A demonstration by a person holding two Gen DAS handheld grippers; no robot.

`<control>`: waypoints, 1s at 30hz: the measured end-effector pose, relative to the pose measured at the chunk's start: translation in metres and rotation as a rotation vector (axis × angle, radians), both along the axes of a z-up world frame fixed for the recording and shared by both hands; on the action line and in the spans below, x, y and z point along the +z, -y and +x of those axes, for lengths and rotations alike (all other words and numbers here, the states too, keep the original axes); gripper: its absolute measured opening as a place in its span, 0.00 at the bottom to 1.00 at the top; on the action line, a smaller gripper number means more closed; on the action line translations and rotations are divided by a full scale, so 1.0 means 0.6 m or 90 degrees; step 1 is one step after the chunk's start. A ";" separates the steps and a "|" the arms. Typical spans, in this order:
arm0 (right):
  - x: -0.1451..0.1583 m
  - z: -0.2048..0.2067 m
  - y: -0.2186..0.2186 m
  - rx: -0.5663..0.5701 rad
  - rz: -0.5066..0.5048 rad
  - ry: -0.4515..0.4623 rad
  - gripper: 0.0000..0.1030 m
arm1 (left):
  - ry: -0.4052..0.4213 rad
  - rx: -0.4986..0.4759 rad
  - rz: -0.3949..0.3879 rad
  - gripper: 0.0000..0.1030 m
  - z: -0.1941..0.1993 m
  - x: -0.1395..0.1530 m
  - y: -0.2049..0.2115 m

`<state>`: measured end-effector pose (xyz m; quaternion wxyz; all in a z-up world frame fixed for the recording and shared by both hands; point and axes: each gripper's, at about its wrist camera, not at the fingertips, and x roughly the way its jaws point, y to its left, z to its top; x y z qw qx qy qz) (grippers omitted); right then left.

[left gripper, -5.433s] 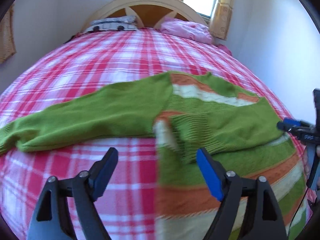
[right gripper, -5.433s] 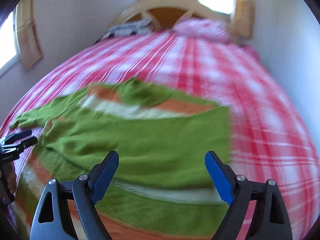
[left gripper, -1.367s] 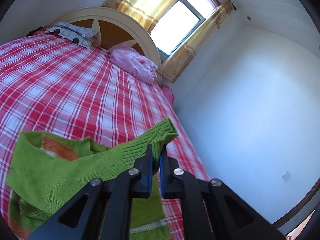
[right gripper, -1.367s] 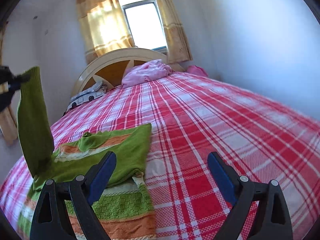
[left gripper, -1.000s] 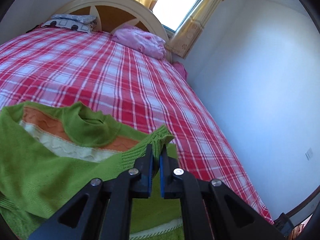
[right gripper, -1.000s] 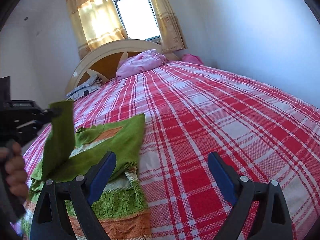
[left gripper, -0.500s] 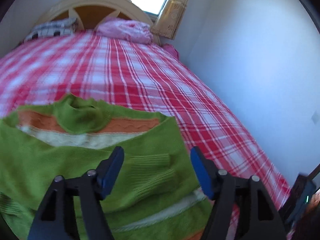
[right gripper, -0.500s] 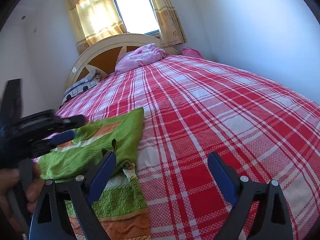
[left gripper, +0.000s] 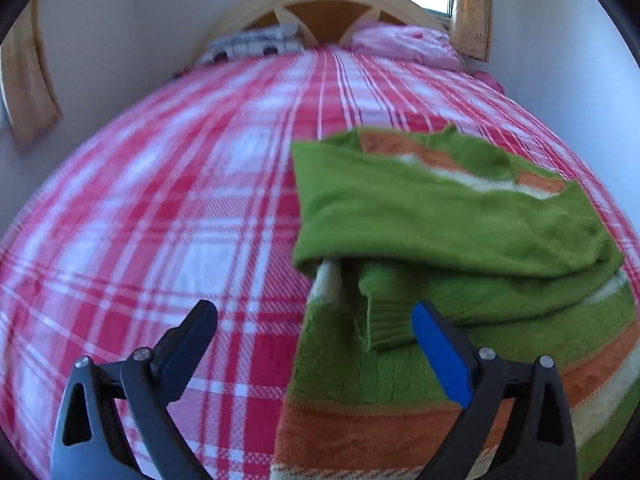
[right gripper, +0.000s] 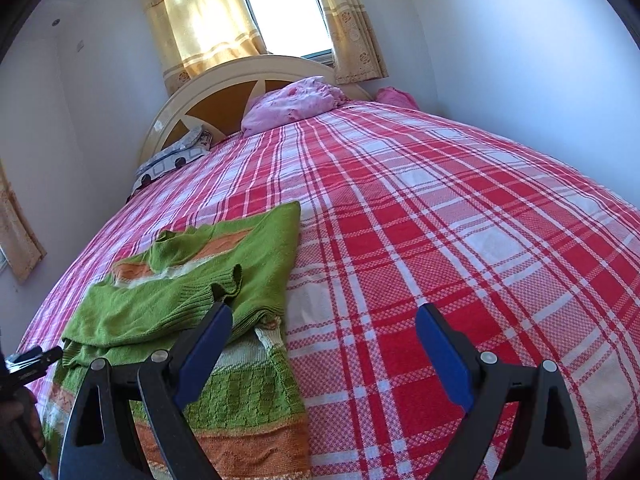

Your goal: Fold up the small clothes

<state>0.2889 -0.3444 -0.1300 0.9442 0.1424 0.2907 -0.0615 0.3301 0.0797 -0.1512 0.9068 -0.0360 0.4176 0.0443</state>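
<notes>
sweater, green with orange and cream bands, lay on the plaid bed with both sleeves folded across its chest. the left gripper hovered with fingers spread wide, a ribbed cuff between them. the right gripper had fingers spread too, empty, the sweater beyond its left finger.

Both wrist views low over bed
</notes>
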 end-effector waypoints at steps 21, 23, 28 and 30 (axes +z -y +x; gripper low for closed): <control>-0.016 0.157 -0.129 0.141 0.020 -0.177 0.39 | -0.032 0.046 -0.042 1.00 0.009 -0.027 -0.022; -0.017 0.151 -0.136 0.151 0.003 -0.172 0.08 | -0.032 0.046 -0.043 1.00 0.010 -0.027 -0.022; 0.020 0.123 -0.137 0.157 -0.054 -0.105 0.02 | -0.034 0.047 -0.041 1.00 0.010 -0.028 -0.022; 0.032 0.122 -0.123 0.144 -0.061 -0.088 0.02 | -0.035 0.048 -0.039 1.00 0.012 -0.029 -0.021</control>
